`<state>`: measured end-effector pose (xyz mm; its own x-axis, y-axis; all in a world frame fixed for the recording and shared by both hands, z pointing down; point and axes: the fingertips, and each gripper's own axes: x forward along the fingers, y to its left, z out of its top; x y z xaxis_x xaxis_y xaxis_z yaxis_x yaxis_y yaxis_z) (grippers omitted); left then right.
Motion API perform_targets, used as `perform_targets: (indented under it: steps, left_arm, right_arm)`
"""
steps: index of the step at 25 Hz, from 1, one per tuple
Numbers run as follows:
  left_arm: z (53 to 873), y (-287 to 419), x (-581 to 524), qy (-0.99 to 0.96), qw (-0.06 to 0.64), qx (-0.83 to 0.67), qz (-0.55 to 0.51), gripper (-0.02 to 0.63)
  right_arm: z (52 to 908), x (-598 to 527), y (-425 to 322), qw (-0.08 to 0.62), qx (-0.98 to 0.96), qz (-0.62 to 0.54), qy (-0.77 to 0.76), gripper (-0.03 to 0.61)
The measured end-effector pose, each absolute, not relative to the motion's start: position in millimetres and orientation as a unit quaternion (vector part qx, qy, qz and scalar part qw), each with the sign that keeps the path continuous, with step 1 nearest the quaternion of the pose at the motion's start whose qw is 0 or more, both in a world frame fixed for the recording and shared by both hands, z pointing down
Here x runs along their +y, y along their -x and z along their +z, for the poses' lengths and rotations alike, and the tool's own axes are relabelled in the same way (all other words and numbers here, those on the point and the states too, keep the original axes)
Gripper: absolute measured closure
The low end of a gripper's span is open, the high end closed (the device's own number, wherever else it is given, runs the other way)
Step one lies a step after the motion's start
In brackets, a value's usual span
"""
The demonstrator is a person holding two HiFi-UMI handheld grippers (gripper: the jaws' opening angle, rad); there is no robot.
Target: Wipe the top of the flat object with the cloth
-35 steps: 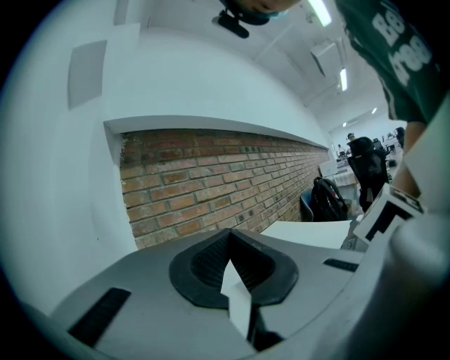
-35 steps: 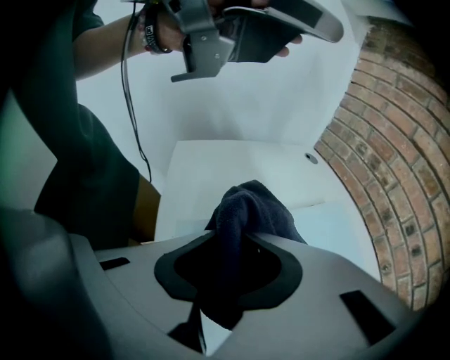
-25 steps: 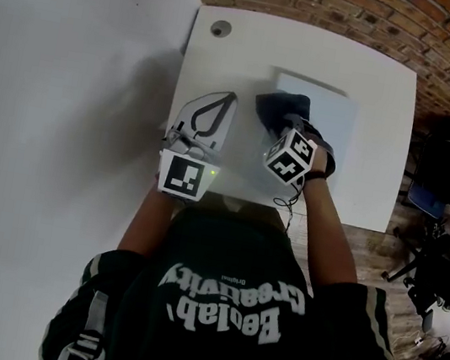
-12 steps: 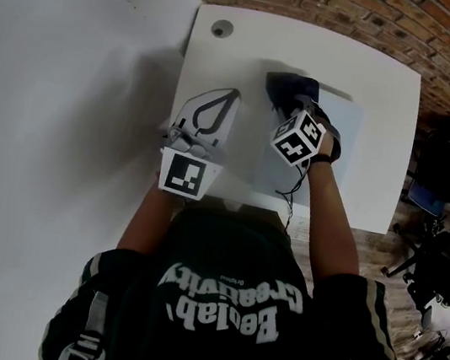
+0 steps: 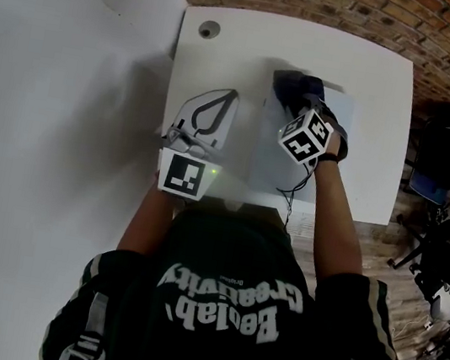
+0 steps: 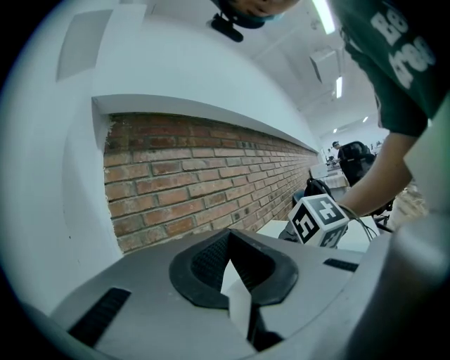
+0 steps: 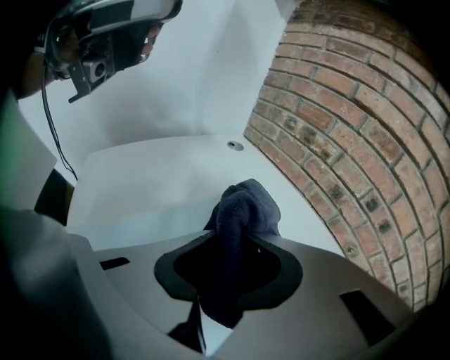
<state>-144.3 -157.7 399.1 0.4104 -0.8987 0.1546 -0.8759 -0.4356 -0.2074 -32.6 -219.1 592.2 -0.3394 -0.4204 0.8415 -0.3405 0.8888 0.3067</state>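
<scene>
Right gripper (image 7: pixel 235 242) clamped on a dark blue terry cloth (image 7: pixel 242 204), which bunches up past the jaws. In the head view the wad rests at the far end of a pale flat panel (image 5: pixel 270 157) lying on the white table (image 5: pixel 374 157). Left gripper (image 5: pixel 232 97) sits on the table beside the panel, jaws together, nothing held. The cloth looks soft, light and floppy, so it is likely to fold under a stroke and is best gripped mid-bunch. The panel looks thin, smooth and unsecured, and may slide when pushed.
</scene>
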Motion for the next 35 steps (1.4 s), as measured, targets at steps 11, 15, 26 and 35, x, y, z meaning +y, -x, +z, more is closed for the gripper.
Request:
perform_targets:
  steps: [11, 15, 26, 35]
  left_arm:
    - [395.2, 118.4, -159.3, 0.852, 0.054, 0.506, -0.123, 0.618]
    - [394.9, 109.9, -159.7, 0.856, 0.052, 0.499, -0.120, 0.618]
    - [396.2, 88.2, -151.4, 0.864, 0.054, 0.487, -0.113, 0.618]
    - [395.1, 70.7, -139.3, 0.870, 0.056, 0.478, -0.105, 0.618]
  right_arm:
    - [593.0, -242.4, -86.5, 0.558, -0.768, -0.008, -0.314, 0.495]
    - [591.8, -244.3, -92.1, 0.554, -0.768, -0.007, -0.322, 0.495]
    - [593.4, -179.9, -96.6, 0.576, -0.773, -0.006, -0.264, 0.497]
    - [596.6, -82.5, -94.3, 0.584, -0.781, 0.000, -0.220, 0.497]
